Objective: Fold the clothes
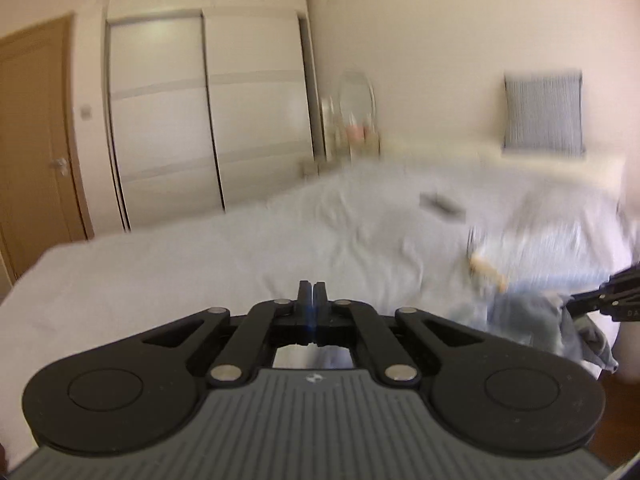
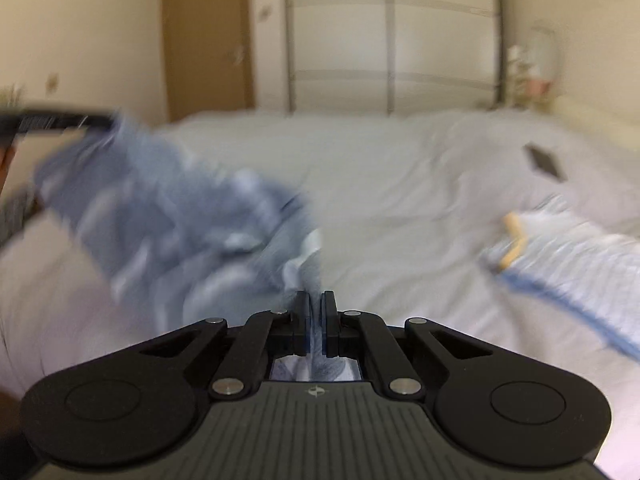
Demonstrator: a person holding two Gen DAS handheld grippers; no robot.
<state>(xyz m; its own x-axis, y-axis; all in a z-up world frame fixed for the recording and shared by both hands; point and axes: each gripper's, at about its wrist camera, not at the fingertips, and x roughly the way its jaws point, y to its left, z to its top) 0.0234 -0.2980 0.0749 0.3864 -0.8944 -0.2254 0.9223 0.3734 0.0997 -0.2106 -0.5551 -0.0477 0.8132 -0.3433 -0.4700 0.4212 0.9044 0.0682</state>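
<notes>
A blue garment (image 2: 180, 216) hangs stretched in the air over the white bed (image 2: 400, 184), blurred by motion. My right gripper (image 2: 316, 304) is shut on one edge of it, with cloth showing between the fingers. My left gripper (image 2: 106, 119) appears at the upper left of the right wrist view, where the garment's other end meets its tip. In the left wrist view my left gripper (image 1: 311, 292) is shut, with only a thin blue strip between the pads. The right gripper (image 1: 570, 305) comes in from the right edge there, and the garment (image 1: 528, 320) droops below it.
A striped light-blue garment (image 2: 580, 256) on a wooden hanger (image 2: 514, 240) lies on the bed's right side. A small dark flat object (image 2: 544, 162) lies further back. A grey pillow (image 1: 542, 114) leans on the wall. White wardrobe (image 1: 208, 112) and brown door (image 1: 36, 140) stand beyond the bed.
</notes>
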